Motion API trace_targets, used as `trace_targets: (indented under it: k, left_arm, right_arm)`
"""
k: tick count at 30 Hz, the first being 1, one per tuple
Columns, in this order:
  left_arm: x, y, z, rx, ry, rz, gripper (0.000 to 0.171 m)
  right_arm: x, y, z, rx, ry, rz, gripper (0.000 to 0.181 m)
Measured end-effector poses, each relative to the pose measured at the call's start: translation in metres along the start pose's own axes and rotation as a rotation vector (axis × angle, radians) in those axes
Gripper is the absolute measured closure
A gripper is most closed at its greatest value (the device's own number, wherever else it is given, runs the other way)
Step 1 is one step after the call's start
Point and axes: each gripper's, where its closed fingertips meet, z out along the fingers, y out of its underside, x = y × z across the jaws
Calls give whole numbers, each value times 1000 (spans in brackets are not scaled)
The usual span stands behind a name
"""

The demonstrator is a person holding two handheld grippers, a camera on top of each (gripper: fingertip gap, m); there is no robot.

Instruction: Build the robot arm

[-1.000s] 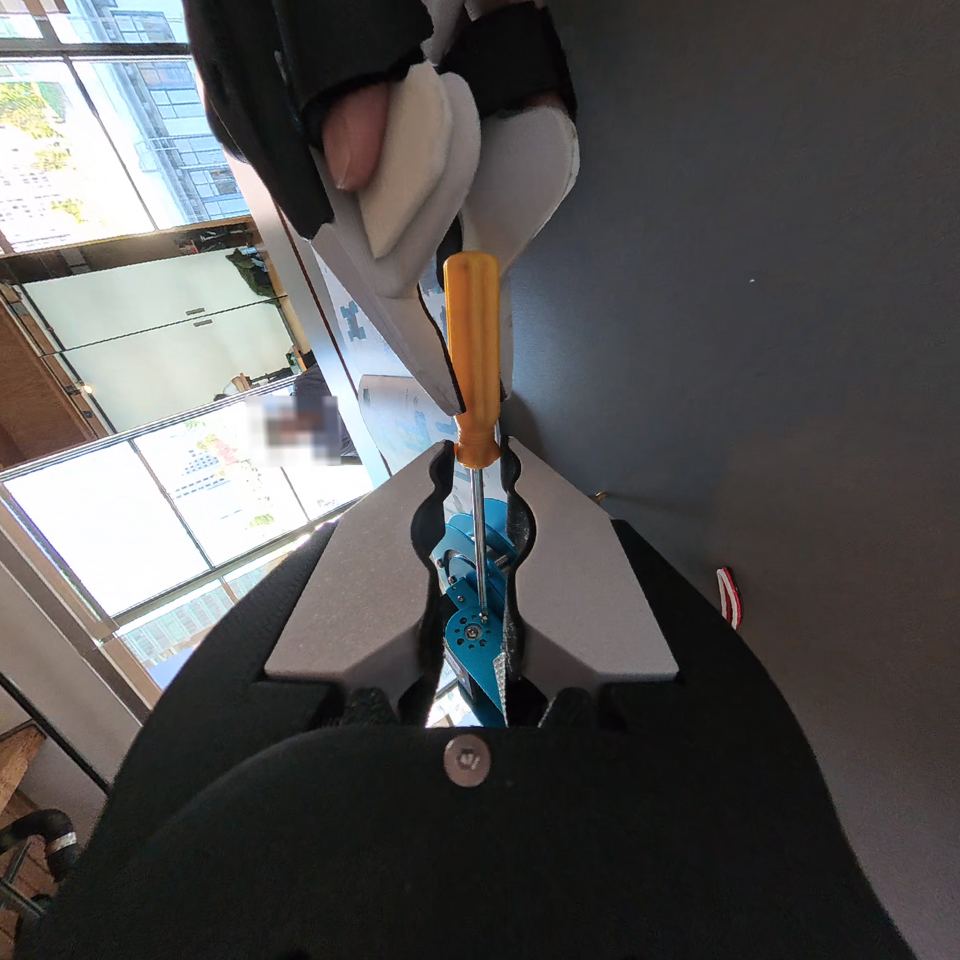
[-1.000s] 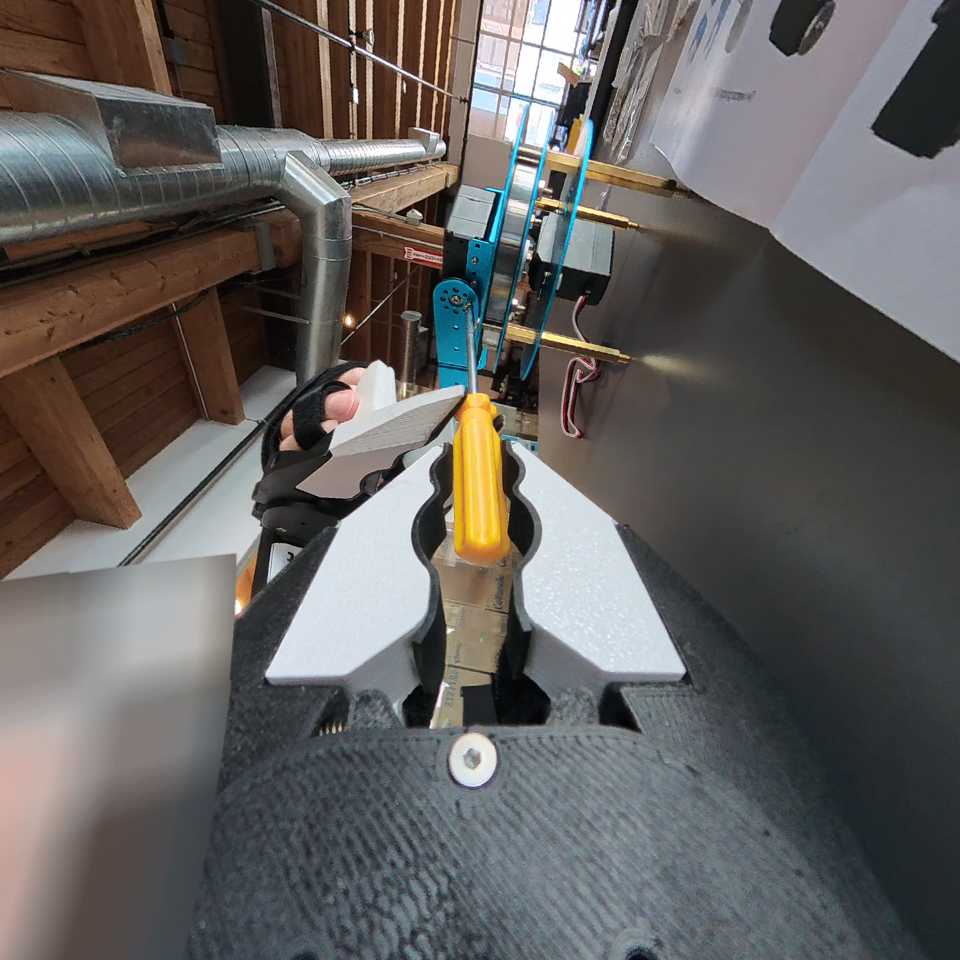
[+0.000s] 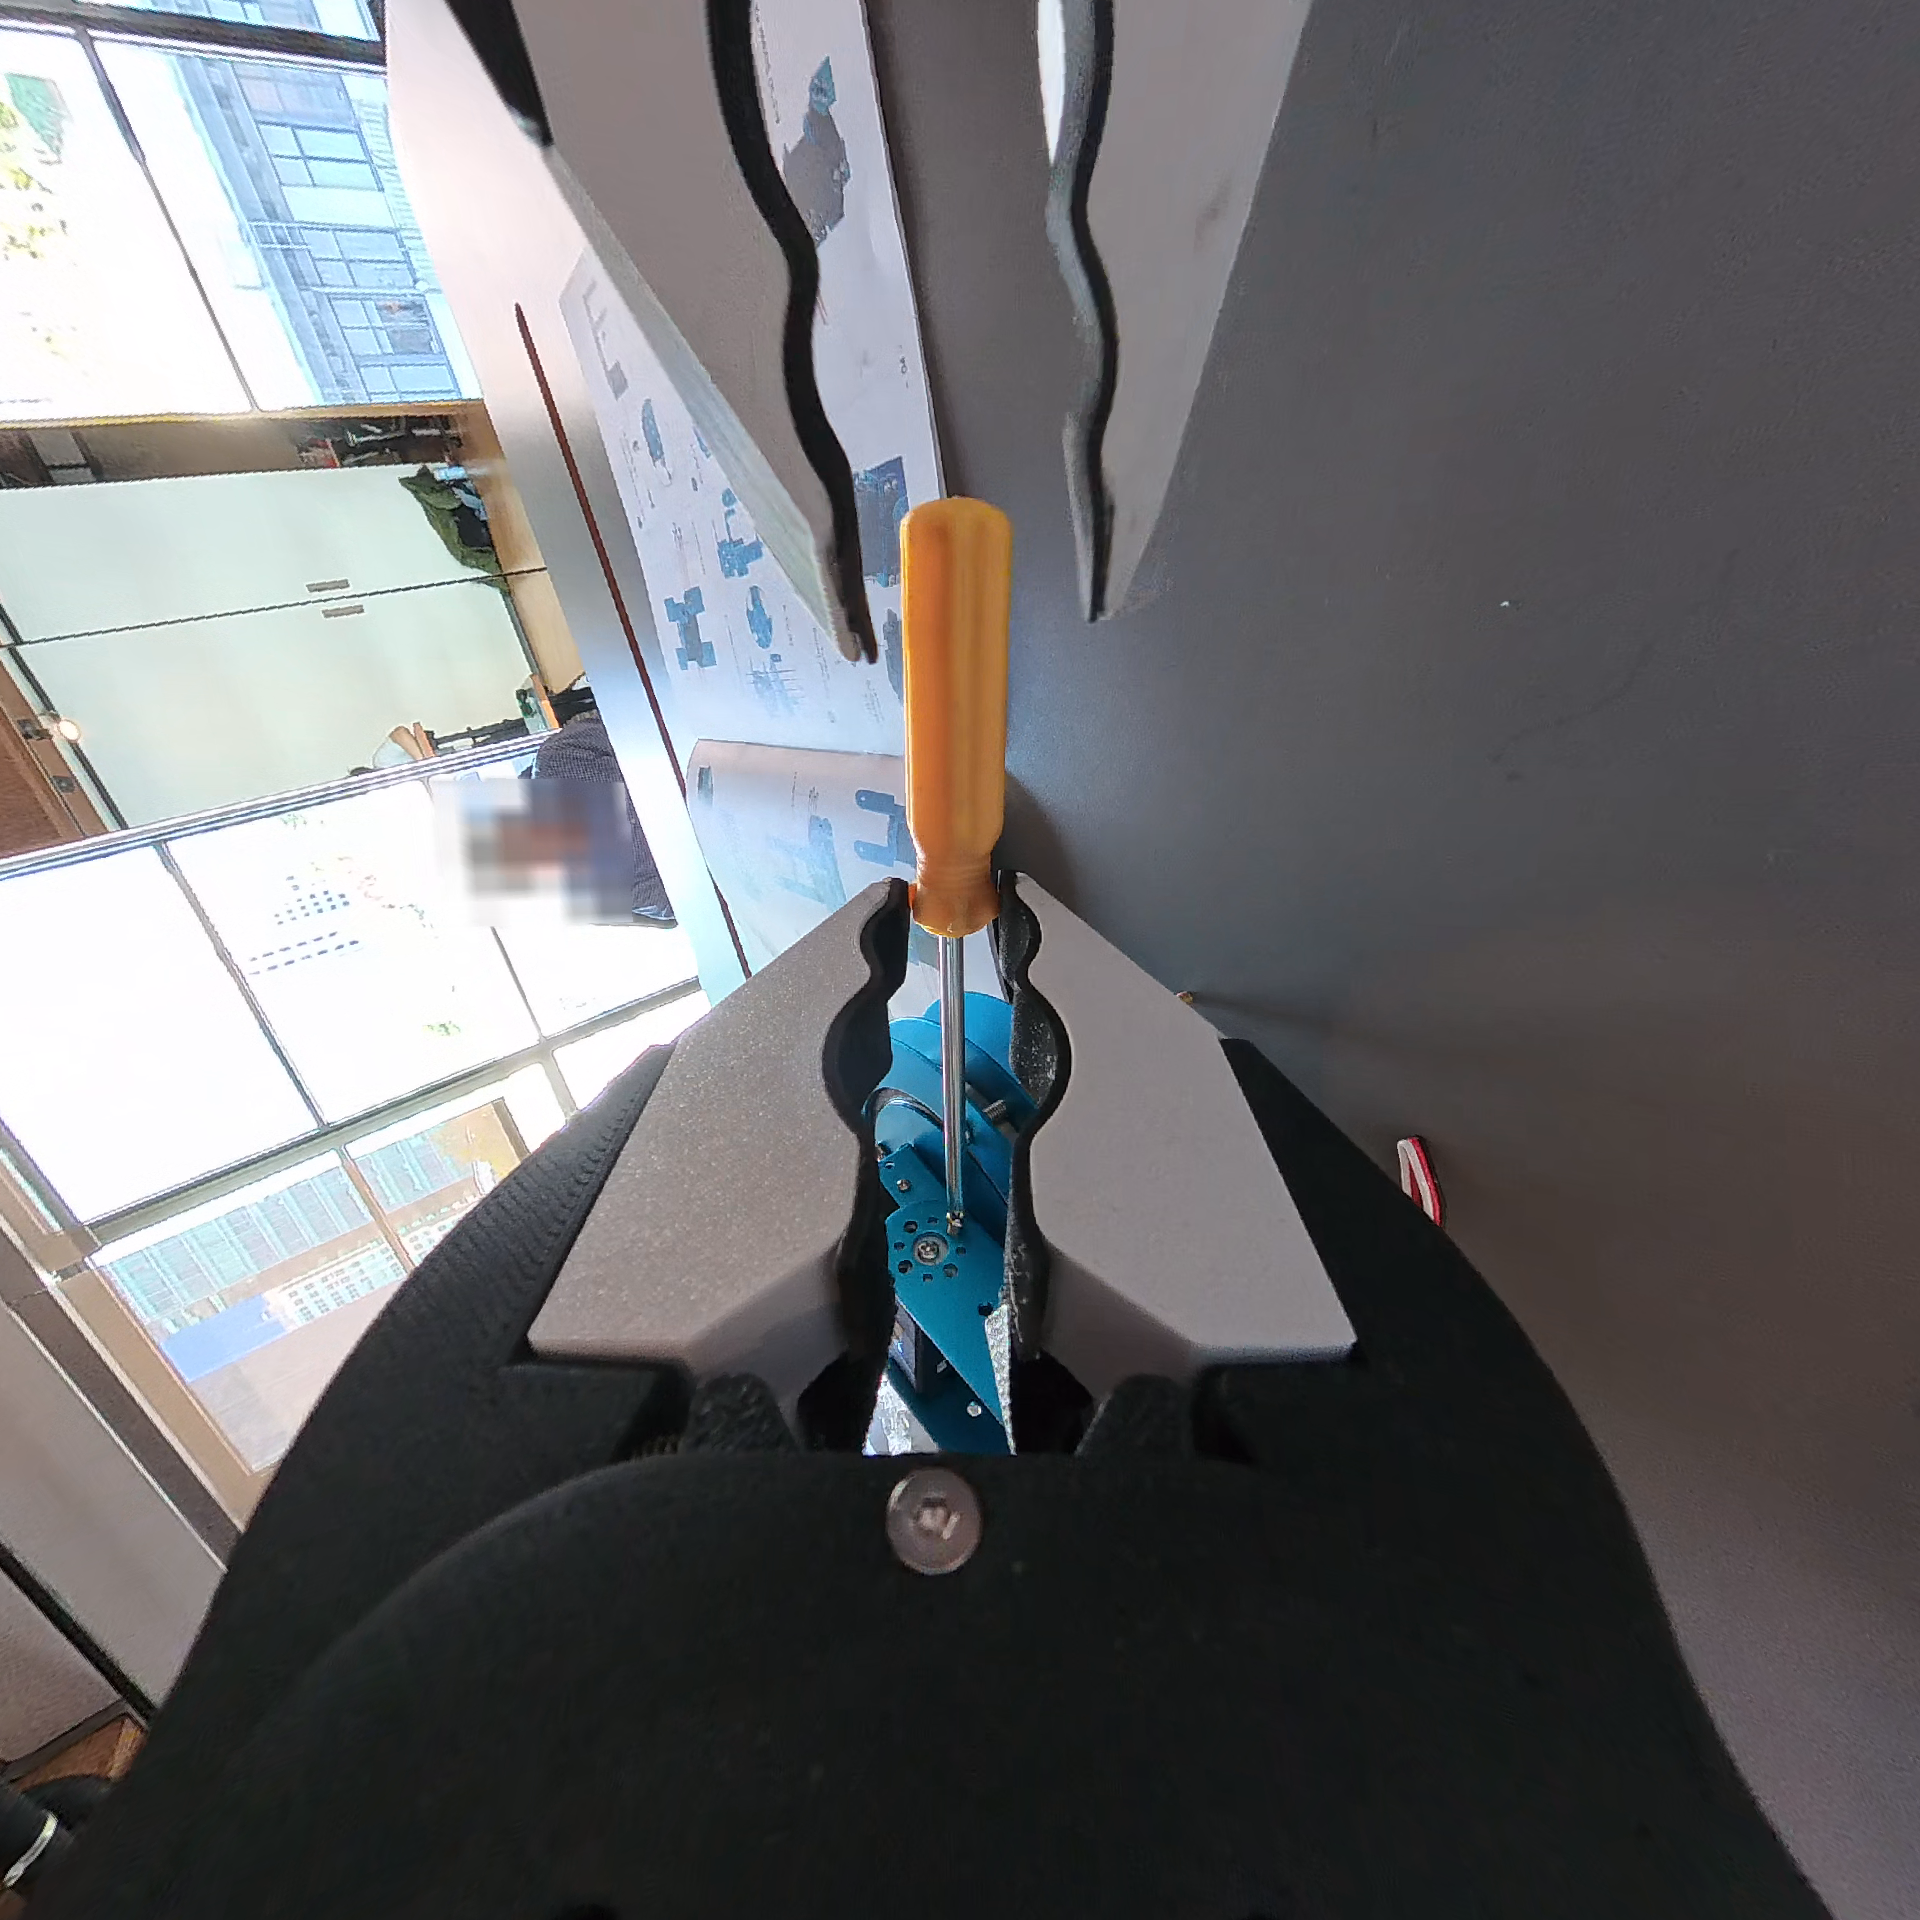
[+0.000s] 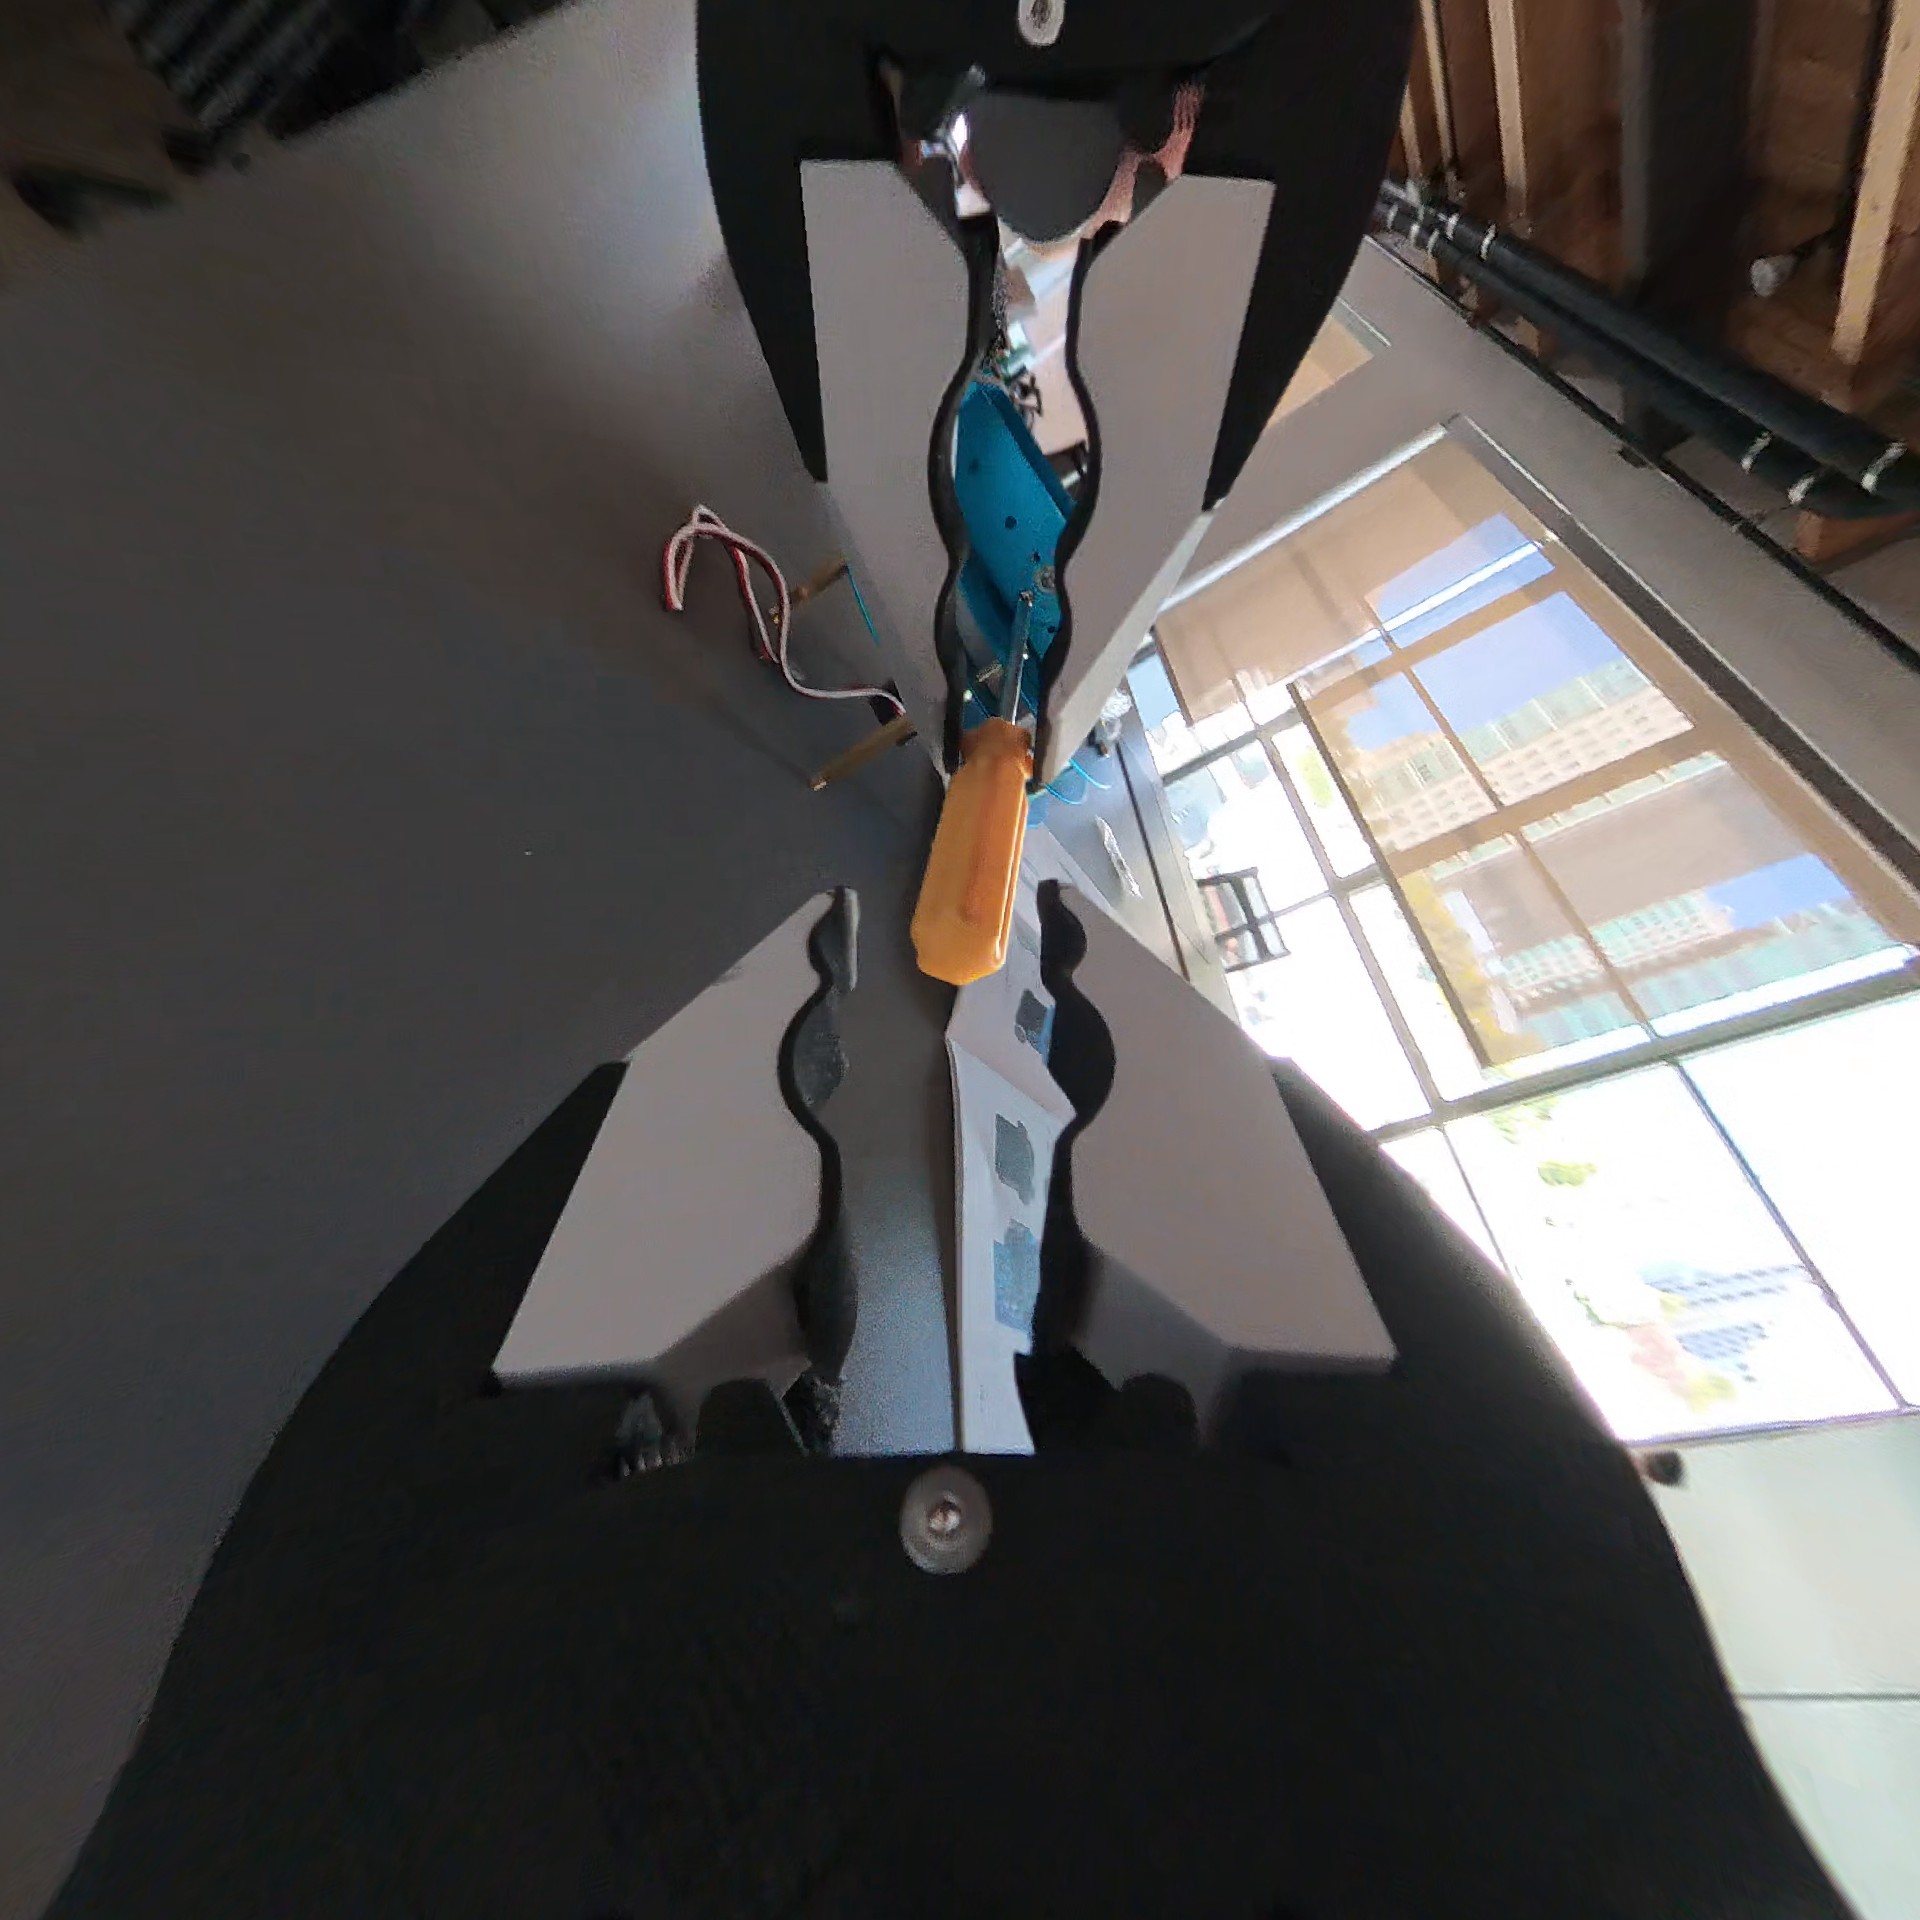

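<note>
My left gripper [image 3: 948, 894] is shut on a blue metal bracket [image 3: 940, 1299] deep between its fingers. An orange-handled screwdriver [image 3: 954, 707] stands between its fingertips, which pinch the handle's collar. The shaft runs down to a screw on the bracket. My right gripper [image 4: 948, 899] is open, its fingertips on either side of the handle's butt end without touching it. In the right wrist view the screwdriver [image 4: 971, 862] points away into the left gripper [image 4: 995, 764] and the bracket [image 4: 1003, 478]. The right gripper [image 3: 977, 629] shows open at the top of the left wrist view.
A dark grey table top [image 3: 1558, 727] fills one side of both views. Printed sheets with blue pictures [image 3: 727, 520] lie on it. Red and white wires [image 4: 727, 582] and brass standoffs [image 4: 862, 748] lie near the bracket. Large windows [image 4: 1558, 831] are beyond. There is about 4 centimetres between the tips of the two grippers.
My right gripper has let go of the screwdriver handle, opened and turned round its axis. The screwdriver stays upright in the left gripper, which holds still.
</note>
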Motion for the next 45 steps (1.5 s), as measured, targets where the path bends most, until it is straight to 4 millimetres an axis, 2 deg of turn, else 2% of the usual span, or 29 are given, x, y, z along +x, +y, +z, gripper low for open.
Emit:
trace_targets:
  k: [3, 13, 19, 22, 25, 27, 30, 32, 35, 40, 45]
  left_arm:
    - [0, 0, 0, 0, -4, -3, 156]
    - [-3, 1, -1, -2, -1, -16, 156]
    - [-2, 3, -2, -3, -15, -46, 153]
    - [2, 0, -8, 30, 18, -177, 120]
    - [0, 11, -19, 24, 42, -318, 106]
    - [-4, 27, -30, 15, 19, -405, 106]
    - [-7, 62, -42, -41, -15, -544, 105]
    - [-6, 83, -46, -76, -16, -673, 103]
    - [-5, 103, -48, -79, 25, -915, 99]
    - [-17, 113, -47, 37, 121, -1305, 104]
    - [-10, 115, -34, 37, 219, -1444, 104]
  right_arm:
    - [3, -3, 0, 5, 12, 29, 164]
    - [8, 1, 2, -22, 22, 53, 165]
    - [7, 0, 2, -32, -14, 172, 166]
    - [8, 1, 2, -35, -30, 230, 166]
    - [9, 1, 2, -33, -43, 270, 166]
    - [8, 1, 2, -36, -59, 316, 166]
    - [7, 0, 3, -36, -88, 412, 166]
    - [7, -1, 3, -36, -102, 470, 166]
    - [7, -2, 4, -39, -117, 547, 166]
    - [5, -4, 4, -48, -127, 626, 166]
    - [5, -6, 3, -53, -134, 715, 166]
